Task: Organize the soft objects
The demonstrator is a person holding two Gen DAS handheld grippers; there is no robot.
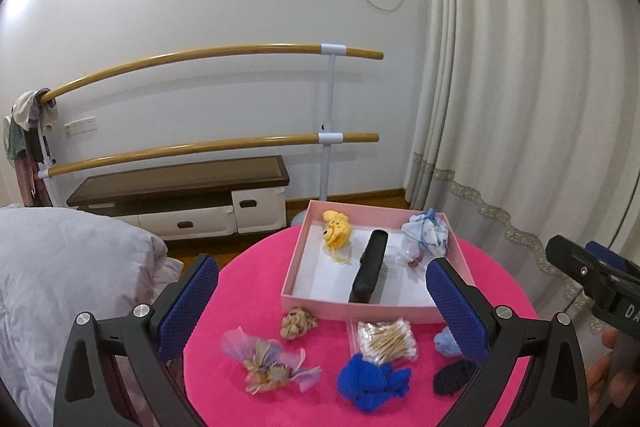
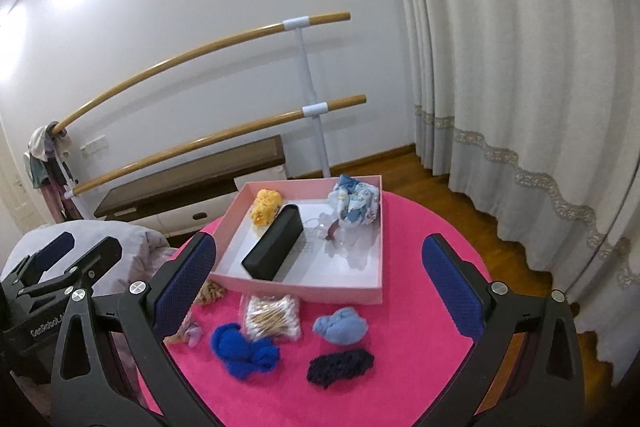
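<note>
A pink box [image 1: 304,303] [image 2: 304,287] stands on the round pink table [image 1: 248,267] [image 2: 416,227]. In it lie a yellow knitted toy [image 1: 338,229] [image 2: 265,207], a black case [image 1: 370,265] [image 2: 274,245] and a blue-white cloth bundle [image 1: 426,233] [image 2: 356,205]. In front of the box lie a royal blue soft piece [image 1: 370,383] [image 2: 240,349], a light blue piece [image 1: 446,343] [image 2: 340,325], a dark navy piece [image 1: 452,377] [image 2: 340,367], a beige scrunchie [image 1: 298,321] [image 2: 210,293] and a lilac-beige bundle [image 1: 268,363]. My left gripper [image 1: 322,307] and my right gripper [image 2: 320,289] are open and empty above the table's near side.
A clear bag of cotton swabs [image 1: 386,339] [image 2: 272,317] lies by the box front. A bed with a grey duvet [image 1: 68,279] is to the left. A ballet barre [image 1: 240,143], a low cabinet [image 1: 184,199] and curtains [image 1: 520,107] stand behind.
</note>
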